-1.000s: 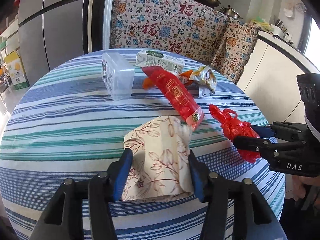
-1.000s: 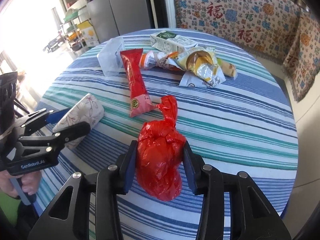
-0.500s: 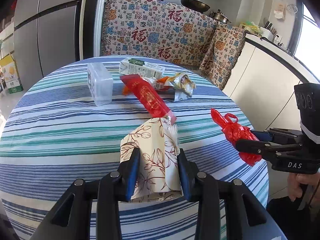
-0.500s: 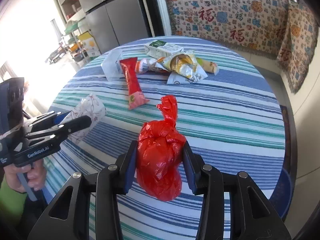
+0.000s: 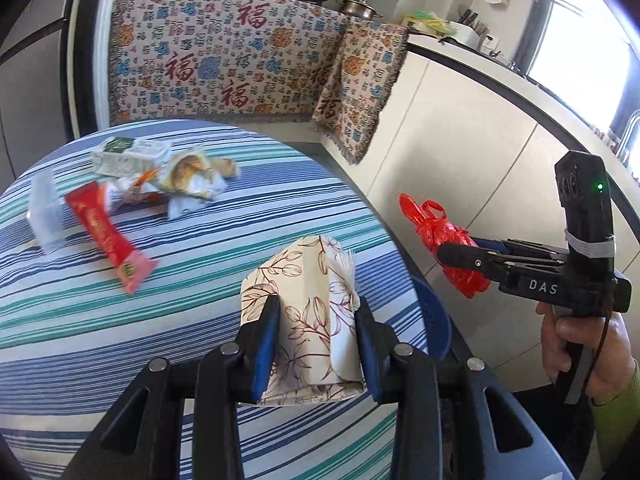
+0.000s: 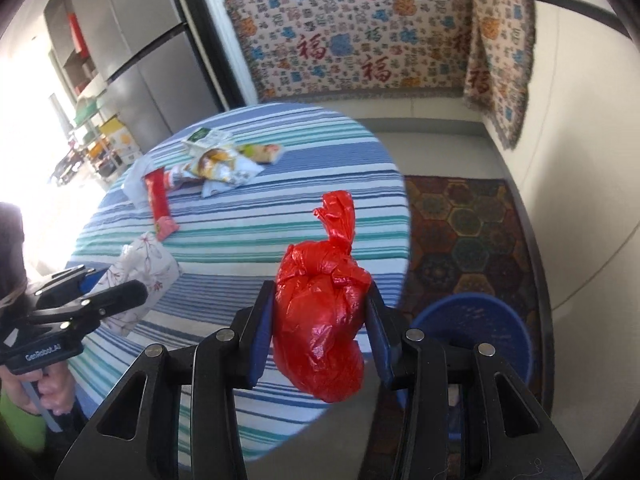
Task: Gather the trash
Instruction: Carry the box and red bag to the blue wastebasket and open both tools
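The left claw [image 5: 316, 340], closed further on the floral tissue pack [image 5: 308, 312], has been lifted off the striped counter [image 5: 120, 340] and carried toward its edge. The right claw [image 6: 320, 332], with the red plastic bag [image 6: 320, 320], has been drawn past the rim, bringing a blue bin [image 6: 480, 328] into view.

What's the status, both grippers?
Left gripper shut on floral packet. Right gripper shut on red bag. Blue bin below, unobstructed.

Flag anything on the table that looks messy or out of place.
Wrappers and a small carton lie heaped at the table's far side, with a red packet skewed across the stripes beside a tipped clear box. No spill visible.
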`<action>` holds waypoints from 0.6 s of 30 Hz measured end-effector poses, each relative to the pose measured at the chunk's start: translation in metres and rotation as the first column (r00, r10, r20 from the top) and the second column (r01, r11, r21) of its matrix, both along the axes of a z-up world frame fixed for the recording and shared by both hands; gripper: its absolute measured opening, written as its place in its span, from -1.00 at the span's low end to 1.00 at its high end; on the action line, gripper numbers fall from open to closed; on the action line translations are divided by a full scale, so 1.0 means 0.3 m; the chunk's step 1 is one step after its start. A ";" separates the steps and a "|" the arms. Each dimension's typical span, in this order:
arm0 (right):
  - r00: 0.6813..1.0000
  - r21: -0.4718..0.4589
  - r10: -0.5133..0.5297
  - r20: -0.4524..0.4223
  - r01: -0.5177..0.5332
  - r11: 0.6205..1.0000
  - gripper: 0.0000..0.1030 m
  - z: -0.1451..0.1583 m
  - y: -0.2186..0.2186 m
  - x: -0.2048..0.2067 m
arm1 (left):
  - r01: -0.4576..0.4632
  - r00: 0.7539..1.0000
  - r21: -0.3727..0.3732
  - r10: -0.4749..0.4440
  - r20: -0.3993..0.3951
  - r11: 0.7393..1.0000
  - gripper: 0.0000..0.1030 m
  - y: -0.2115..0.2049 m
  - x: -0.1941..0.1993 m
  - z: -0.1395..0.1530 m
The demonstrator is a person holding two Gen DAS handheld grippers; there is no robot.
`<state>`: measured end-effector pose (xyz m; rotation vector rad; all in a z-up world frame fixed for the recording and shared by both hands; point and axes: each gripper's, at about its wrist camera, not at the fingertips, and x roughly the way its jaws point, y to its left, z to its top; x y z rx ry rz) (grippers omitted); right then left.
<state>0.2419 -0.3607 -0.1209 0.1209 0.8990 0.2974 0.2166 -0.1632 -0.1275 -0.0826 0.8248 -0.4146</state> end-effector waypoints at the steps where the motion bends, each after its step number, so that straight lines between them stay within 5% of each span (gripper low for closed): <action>1: 1.000 -0.005 -0.028 -0.003 0.028 1.000 -0.15 -0.002 -0.052 -0.006 | 0.020 1.000 -0.004 -0.020 -0.001 1.000 -0.30 -0.039 0.007 0.002; 8: 0.983 0.002 -0.173 -0.061 0.173 0.985 -0.15 -0.059 -0.346 -0.015 | 0.149 0.989 -0.012 -0.150 -0.021 0.989 -0.29 -0.352 0.090 -0.015; 18: 0.947 0.044 -0.294 -0.128 0.301 0.953 -0.15 -0.239 -0.584 -0.011 | 0.234 0.968 0.011 -0.232 -0.100 0.972 -0.27 -0.652 0.207 -0.186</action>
